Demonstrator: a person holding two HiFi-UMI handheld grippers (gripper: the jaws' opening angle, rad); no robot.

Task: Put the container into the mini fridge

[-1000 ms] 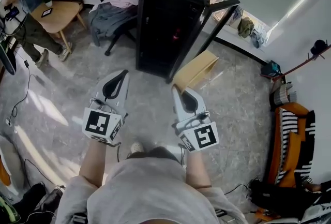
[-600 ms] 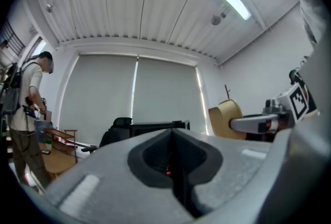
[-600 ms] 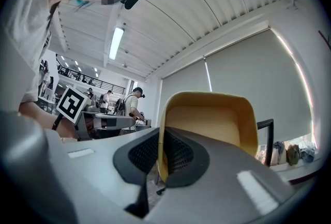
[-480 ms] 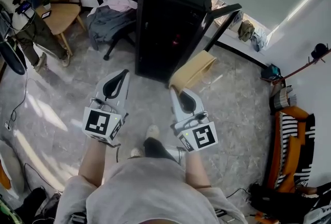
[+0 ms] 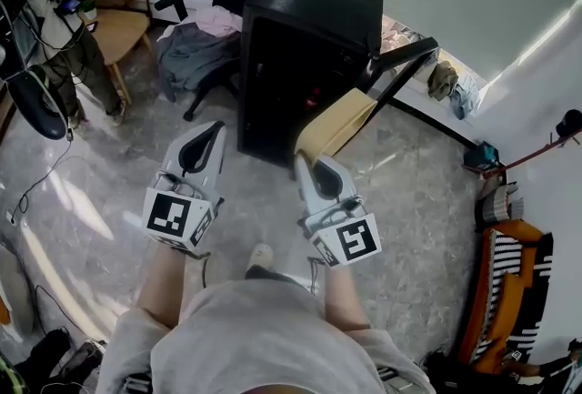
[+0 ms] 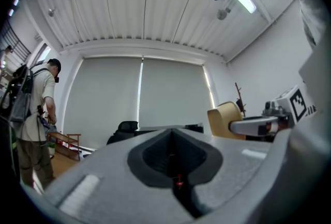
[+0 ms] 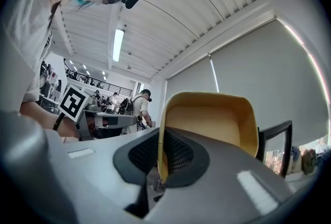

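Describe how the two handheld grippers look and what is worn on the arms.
The left gripper and right gripper are matching light grey shells that taper towards the tips, each with a black teardrop-shaped padded hollow between the jaws. Each carries a white marker cube at its rear, printed with black square patterns. The person wears a light grey short-sleeved shirt.

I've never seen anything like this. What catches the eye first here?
A tan container stands out, pinched by its wall in the right gripper. Just ahead of it on the floor is a black mini fridge with its door open. The left gripper is alongside, shut and empty.
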